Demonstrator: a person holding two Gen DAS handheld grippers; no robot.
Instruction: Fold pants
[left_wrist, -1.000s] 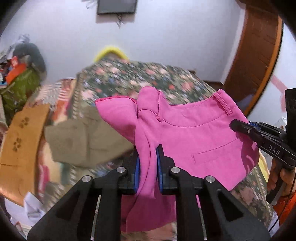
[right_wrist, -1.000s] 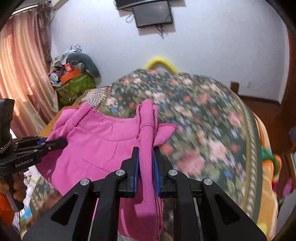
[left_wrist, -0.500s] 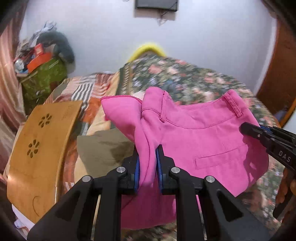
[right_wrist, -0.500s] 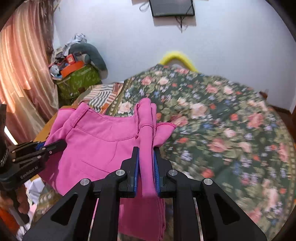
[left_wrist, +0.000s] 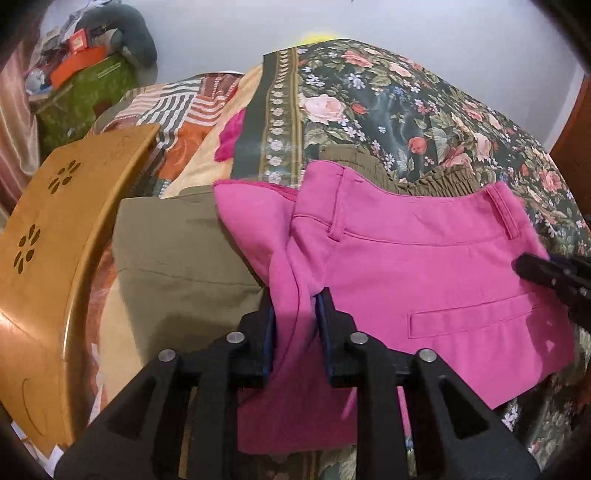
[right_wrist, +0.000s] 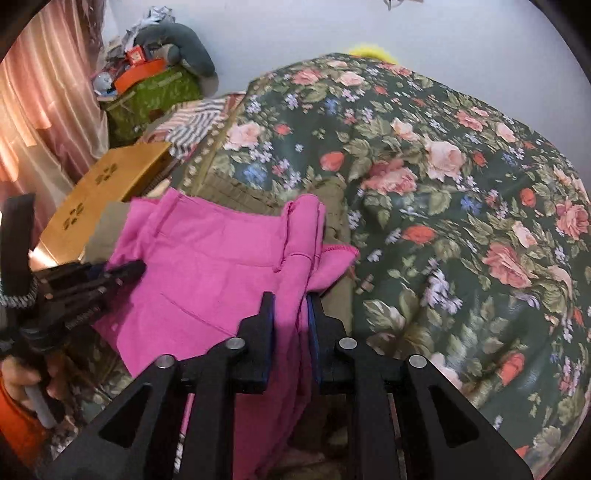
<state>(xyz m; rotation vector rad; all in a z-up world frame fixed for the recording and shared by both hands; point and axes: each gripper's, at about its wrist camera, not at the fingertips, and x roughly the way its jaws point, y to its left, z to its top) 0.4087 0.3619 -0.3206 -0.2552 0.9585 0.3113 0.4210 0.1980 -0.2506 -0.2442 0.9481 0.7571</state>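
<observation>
Pink pants (left_wrist: 424, 266) clamped by left tool (left_wrist: 294, 306), right tool (right_wrist: 289, 306); label unreadable.

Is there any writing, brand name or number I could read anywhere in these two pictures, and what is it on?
Nothing reads clearly.
Left tongs: pale lettering on the black side, too blurred to read.
Orange box on the corner pile: no readable print.
Pink pants: no visible label.

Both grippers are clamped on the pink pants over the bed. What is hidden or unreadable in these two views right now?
- Pink pants: legs cut off by the bottom edge behind the left hand-held gripper; likewise behind the right hand-held gripper.
- Olive garment: mostly covered by the pants, so its type is unclear.
- Shelf clutter: too small to identify.
</observation>
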